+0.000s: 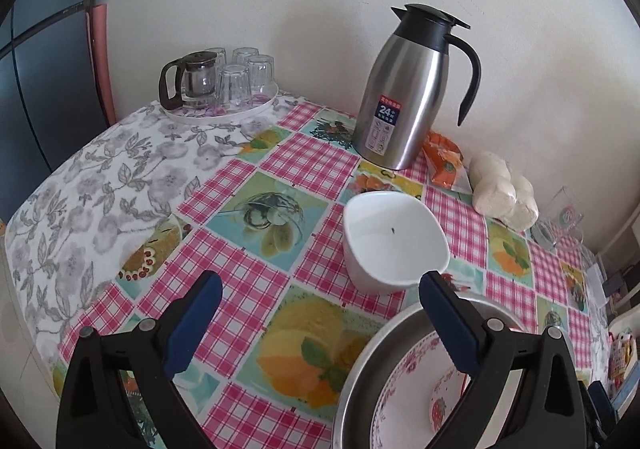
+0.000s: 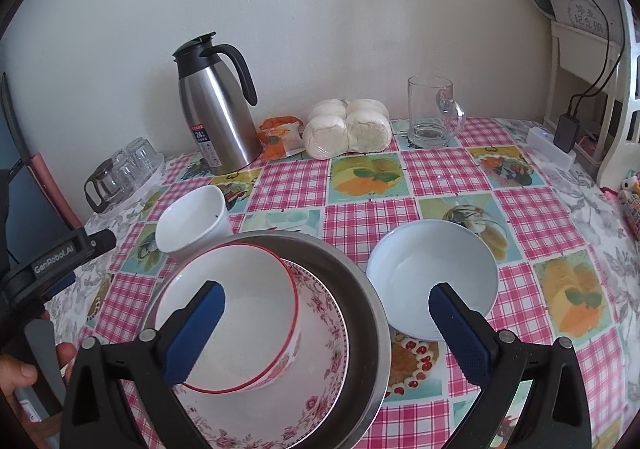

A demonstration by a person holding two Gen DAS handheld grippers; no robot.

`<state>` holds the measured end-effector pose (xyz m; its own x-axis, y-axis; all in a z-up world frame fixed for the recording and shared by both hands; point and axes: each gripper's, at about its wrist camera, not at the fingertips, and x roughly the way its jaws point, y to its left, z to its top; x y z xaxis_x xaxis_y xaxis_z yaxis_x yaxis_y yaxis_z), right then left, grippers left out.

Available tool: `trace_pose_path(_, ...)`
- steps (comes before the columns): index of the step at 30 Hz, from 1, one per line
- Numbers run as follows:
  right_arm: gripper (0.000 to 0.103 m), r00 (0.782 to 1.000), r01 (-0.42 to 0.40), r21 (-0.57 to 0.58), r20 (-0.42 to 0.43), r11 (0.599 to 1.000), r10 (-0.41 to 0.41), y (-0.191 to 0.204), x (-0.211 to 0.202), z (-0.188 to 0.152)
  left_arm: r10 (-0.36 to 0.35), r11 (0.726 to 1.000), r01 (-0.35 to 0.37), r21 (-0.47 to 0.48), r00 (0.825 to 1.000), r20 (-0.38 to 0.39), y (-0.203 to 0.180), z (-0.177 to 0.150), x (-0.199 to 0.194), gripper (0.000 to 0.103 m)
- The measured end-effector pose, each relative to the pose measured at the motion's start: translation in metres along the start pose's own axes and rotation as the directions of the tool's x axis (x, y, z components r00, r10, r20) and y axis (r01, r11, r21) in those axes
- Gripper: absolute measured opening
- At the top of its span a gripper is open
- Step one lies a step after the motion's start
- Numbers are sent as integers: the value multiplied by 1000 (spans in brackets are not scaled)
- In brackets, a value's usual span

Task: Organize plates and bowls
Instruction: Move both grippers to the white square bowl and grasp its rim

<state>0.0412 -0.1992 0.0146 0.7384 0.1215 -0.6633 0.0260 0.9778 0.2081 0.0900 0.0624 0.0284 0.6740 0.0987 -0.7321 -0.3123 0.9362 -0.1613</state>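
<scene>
Right gripper [image 2: 326, 325] hangs over the stack with its jaws spread wide and nothing between the pads. Left gripper [image 1: 322, 317] is the same: jaws apart, empty, aimed at the bare checked surface [image 1: 248, 289].

Taking the steel basin [image 2: 372, 313] as our landmark: inside it sits the floral plate [image 2: 320, 381], and on that plate the red-rimmed bowl [image 2: 240, 321], tilted over toward the basin's left side. Just behind the basin on the left, close against its rim, stands the white square bowl [image 2: 192, 221]. Just beside the basin on the right lies the pale blue dish [image 2: 432, 277], apart from it.

On handling, my read is that these are glazed ceramic: stiff, fairly heavy for their size, slick, and liable to chip if knocked against steel. The rim is the place to pinch, one pad inside and one outside. The blue dish is shallow with a low flared edge, so a near-rim grip looks the safest. The square bowl has tall, straight walls, a kinder hold.
</scene>
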Motion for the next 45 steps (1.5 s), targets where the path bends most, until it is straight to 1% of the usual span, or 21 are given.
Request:
trace_pose_path(7, 103, 1000, 10, -11, 5, 1000, -10, 7, -10, 13, -35, 998, 35, -59, 999, -1, 18, 9, 12, 99)
trace_pose_path(9, 103, 1000, 24, -15, 2, 1000, -24, 9, -10, 16, -47, 997, 47, -68, 999, 1, 20, 11, 13, 99)
trace_pose_path(15, 103, 998, 49, -35, -31, 998, -50, 15, -7, 27, -67, 997, 67, -41, 998, 6, 20, 17, 18, 99)
trace_pose_path(17, 103, 999, 37, -29, -35, 999, -38, 18, -7, 33, -69, 997, 69, -35, 998, -1, 20, 18, 21, 99)
trace_pose_path(19, 103, 999, 16, -10, -30, 1000, -17, 20, -9, 39, -79, 996, 78, -41, 997, -27, 23, 19, 26, 99)
trace_pose_path(23, 103, 1000, 7, -4, -20, 1000, -7, 29, -11, 57, -158, 982, 150, -118, 986, -59, 34, 20, 34, 99)
trace_pose_path(27, 103, 1000, -10, -24, -30, 1000, 9, 46, -5, 68, -186, 970, 166, -177, 977, -107, 43, 22, 46, 99)
trace_pose_path(31, 103, 997, -19, -47, -70, 999, 16, 65, 13, 71, -226, 956, 192, -223, 964, -138, 50, 21, 59, 99)
trace_pose_path(33, 103, 994, -29, -46, -107, 998, 24, 74, 26, 71, -241, 949, 203, -240, 959, -145, 53, 21, 64, 99)
trace_pose_path(35, 102, 989, -35, -43, -143, 998, 29, 83, 39, 71, -278, 934, 228, -276, 948, -157, 57, 21, 69, 99)
trace_pose_path(36, 101, 987, -35, -43, -158, 998, 28, 87, 45, 71, -293, 927, 240, -287, 943, -158, 59, 21, 72, 99)
trace_pose_path(38, 94, 983, -31, -39, -184, 999, 24, 94, 56, 71, -308, 921, 251, -296, 938, -160, 61, 21, 76, 99)
trace_pose_path(40, 85, 978, -30, -27, -210, 999, 23, 100, 67, 71, -320, 916, 261, -303, 933, -163, 62, 22, 81, 97)
trace_pose_path(41, 84, 974, -30, -21, -225, 999, 25, 103, 73, 71, -327, 914, 266, -308, 930, -167, 63, 22, 84, 96)
trace_pose_path(43, 78, 967, -27, -19, -252, 999, 21, 108, 85, 71, -345, 906, 278, -318, 922, -177, 64, 23, 89, 85)
trace_pose_path(45, 71, 962, -12, -17, -274, 1000, 7, 113, 96, 69, -362, 901, 291, -321, 913, -187, 62, 23, 94, 81)
